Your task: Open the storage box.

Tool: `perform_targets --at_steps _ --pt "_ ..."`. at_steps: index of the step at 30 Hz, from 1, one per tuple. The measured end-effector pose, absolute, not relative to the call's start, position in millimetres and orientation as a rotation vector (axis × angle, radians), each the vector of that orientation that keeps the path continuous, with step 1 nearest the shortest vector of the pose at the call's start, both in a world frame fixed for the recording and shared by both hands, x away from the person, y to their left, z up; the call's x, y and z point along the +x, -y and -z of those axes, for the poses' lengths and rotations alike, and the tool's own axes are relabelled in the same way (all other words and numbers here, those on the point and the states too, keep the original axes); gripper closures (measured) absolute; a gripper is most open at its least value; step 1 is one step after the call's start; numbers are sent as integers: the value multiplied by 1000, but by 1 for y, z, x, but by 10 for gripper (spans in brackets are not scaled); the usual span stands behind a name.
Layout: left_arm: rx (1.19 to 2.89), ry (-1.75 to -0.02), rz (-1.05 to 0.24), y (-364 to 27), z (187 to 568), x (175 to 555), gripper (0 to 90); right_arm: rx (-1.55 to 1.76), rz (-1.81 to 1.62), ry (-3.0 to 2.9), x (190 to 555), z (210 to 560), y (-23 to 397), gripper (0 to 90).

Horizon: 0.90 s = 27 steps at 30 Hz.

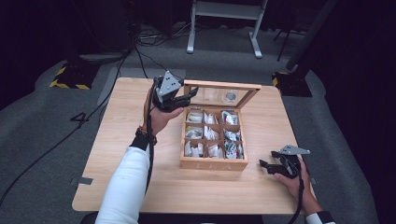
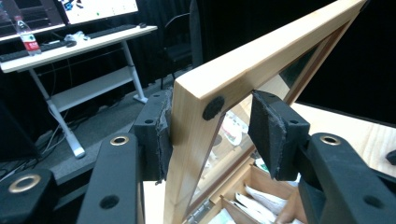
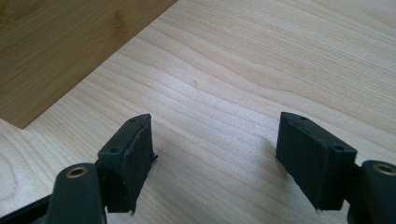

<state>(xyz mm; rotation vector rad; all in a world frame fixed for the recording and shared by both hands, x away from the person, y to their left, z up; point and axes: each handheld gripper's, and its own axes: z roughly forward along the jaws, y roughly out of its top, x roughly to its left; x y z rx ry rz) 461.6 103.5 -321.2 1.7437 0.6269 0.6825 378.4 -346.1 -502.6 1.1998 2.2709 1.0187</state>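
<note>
Left gripper (image 2: 210, 135) straddles box lid (image 2: 243, 70) (raised) — right gripper (image 3: 215, 158) open.

Light falls from above onto the table (image 1: 140, 186), whose pale wood is bright while the floor and room around it sink into near black. The high view is soft and low in detail. The glass of the lid (image 1: 219, 96) carries a dull reflection. In the left gripper view the near black parts blur and the far desk (image 2: 70, 46) looks washed out. In the right gripper view the wood grain is sharp, with short soft shadows.
</note>
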Motion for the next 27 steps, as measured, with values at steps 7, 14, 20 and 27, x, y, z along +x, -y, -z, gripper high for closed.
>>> perform_targets --at_steps 7,14,20,27 --pt "1722 -646 -677 -103 318 476 512 1202 -1023 -2271 378 503 346 276" --pt "1687 -666 -662 -104 318 492 524 1197 -1023 -2272 378 503 346 275" --pt "1684 -715 -685 -103 321 502 593 1195 -1023 -2274 378 503 346 275" --pt "1716 -776 -676 -99 337 519 580 1190 -1019 -2273 378 503 346 273"
